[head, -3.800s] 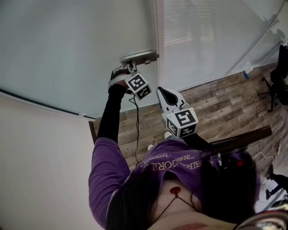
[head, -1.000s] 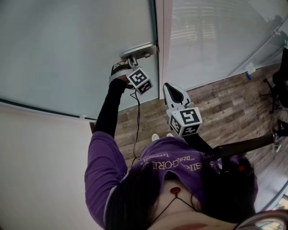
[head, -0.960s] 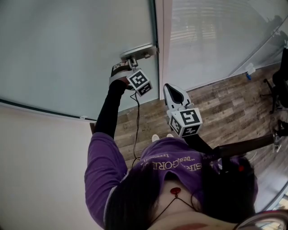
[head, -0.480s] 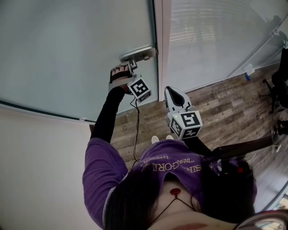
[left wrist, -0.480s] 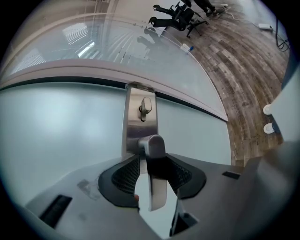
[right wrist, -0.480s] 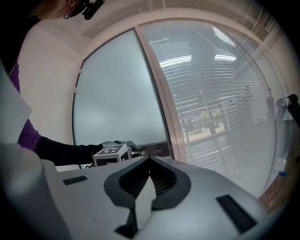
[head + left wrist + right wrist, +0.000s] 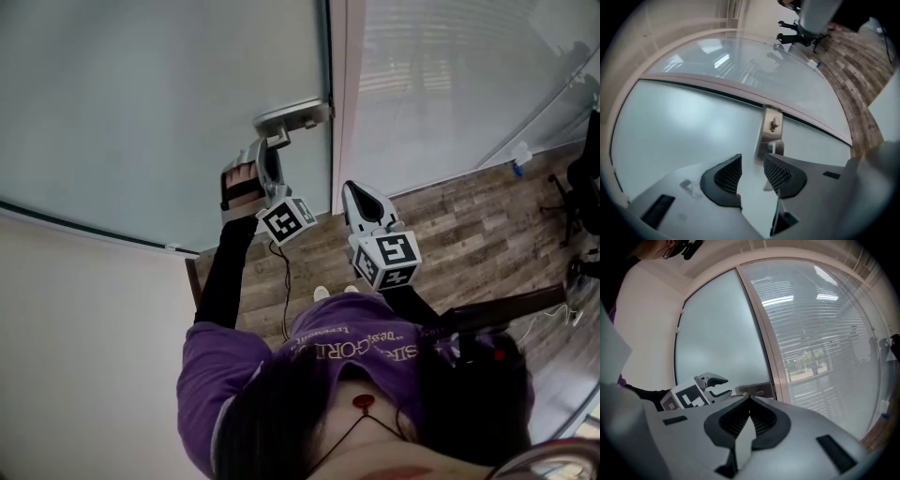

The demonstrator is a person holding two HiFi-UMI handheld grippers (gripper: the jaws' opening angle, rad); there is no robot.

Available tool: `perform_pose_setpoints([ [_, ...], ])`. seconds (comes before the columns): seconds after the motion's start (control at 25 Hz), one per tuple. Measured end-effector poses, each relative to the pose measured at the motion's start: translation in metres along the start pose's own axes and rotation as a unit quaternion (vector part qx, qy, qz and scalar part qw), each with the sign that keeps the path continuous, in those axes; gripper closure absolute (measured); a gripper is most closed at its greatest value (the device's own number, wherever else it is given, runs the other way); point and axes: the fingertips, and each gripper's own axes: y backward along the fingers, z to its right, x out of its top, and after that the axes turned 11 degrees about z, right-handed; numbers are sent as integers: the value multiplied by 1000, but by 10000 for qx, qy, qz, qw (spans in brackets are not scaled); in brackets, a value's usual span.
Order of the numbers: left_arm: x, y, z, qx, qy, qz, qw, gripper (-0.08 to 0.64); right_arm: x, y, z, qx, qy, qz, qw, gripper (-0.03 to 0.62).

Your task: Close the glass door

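Head view: glass door point(image 7: 159, 103) filling ten o'clock, seemingly flush to its frame point(image 7: 340, 94), so closing likely done; left gripper point(image 7: 265, 156) drawn back to seven o'clock of the lever handle point(image 7: 292, 115), jaws just opened, empty; right gripper point(image 7: 352, 191) at five o'clock, pinched together, empty.

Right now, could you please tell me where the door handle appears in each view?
Head view: door handle at upper centre, just left of the frame.
Left gripper view: at the centre, below the slanting frame.
Right gripper view: lower centre, left of the frame.
Shared landmark: the pale door frame.
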Motion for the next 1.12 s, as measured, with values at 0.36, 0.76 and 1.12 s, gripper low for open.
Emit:
perform_pose_setpoints([
  [0.36, -25, 70, 0, 1192, 4418, -261, 8888, 558, 10, -9, -15, 292, -51, 130, 9995, 606],
  [0.76, -30, 101, 61, 487, 7473, -275, 6622, 558, 7, -12, -23, 398, -300, 11, 9988, 606],
  [1.12, -23, 105, 56, 479, 7141, -152, 6982, 558, 10, -12, -21, 355, -191, 91, 9991, 606],
])
